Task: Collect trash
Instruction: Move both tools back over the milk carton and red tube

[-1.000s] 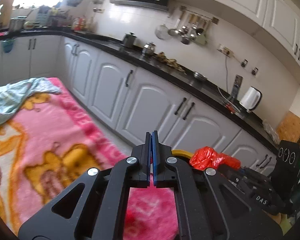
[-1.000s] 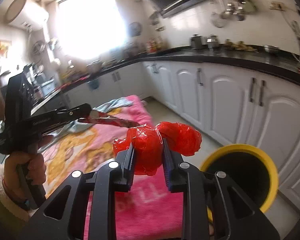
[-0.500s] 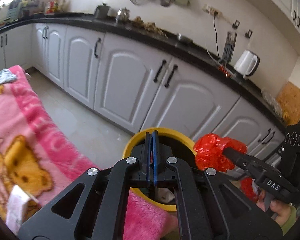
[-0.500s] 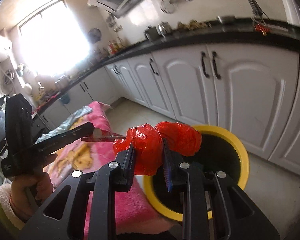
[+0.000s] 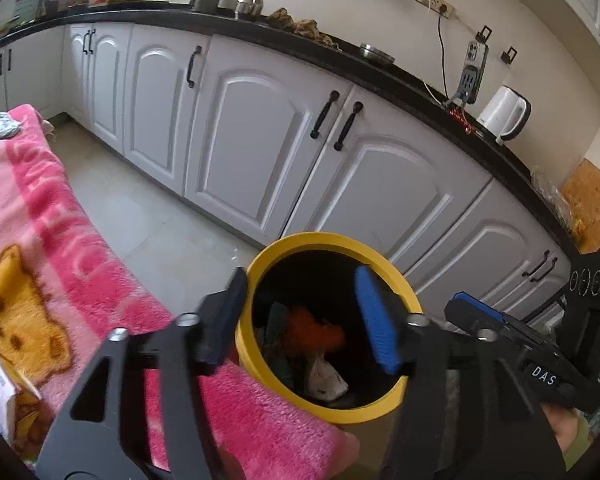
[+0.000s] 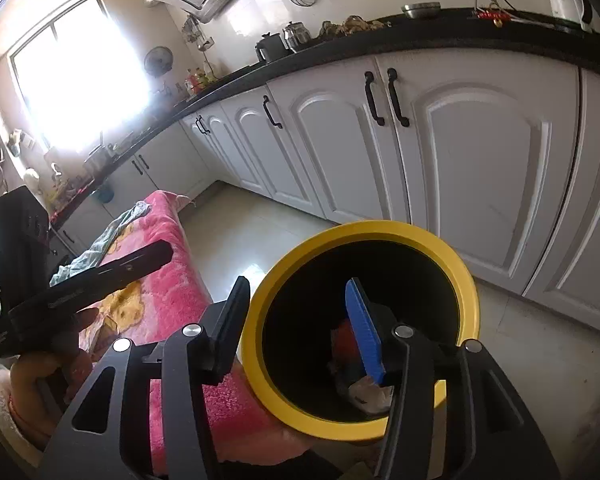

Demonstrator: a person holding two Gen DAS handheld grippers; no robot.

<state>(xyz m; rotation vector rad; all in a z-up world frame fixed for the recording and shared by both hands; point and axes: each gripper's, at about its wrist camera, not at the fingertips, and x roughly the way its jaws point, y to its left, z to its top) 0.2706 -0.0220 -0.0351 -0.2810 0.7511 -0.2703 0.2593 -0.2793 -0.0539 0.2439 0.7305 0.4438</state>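
I am holding both grippers over the yellow bin [image 5: 260,276], which is standing on the floor right against the edge of the pink blanket [image 5: 60,216]; my left gripper [image 5: 300,320] is hanging with its jaws spread wide and nothing between them, and my right gripper [image 6: 296,322] is doing the same, wide apart and empty. The red plastic wad [image 5: 314,330] is lying down inside the bin among other scraps, a whitish crumpled wrapper [image 5: 326,376] beside it, so that piece is sitting where it belongs.

What I am weighing now is where the remaining trash lies; the only loose piece I am making out is a small paper packet [image 5: 0,392] resting on the blanket at the far left of my left wrist view, low and close to that gripper. It is lying off to the left of my left jaws and behind their line of pointing, well apart from the bin; I am judging my left hand the nearer one, since my right is sitting on the bin's far side. Its long axis seems to be running roughly up the frame, though the fisheye edge is bending it and I cannot tell for sure; I would be swinging left and turning my jaws across its narrow width.
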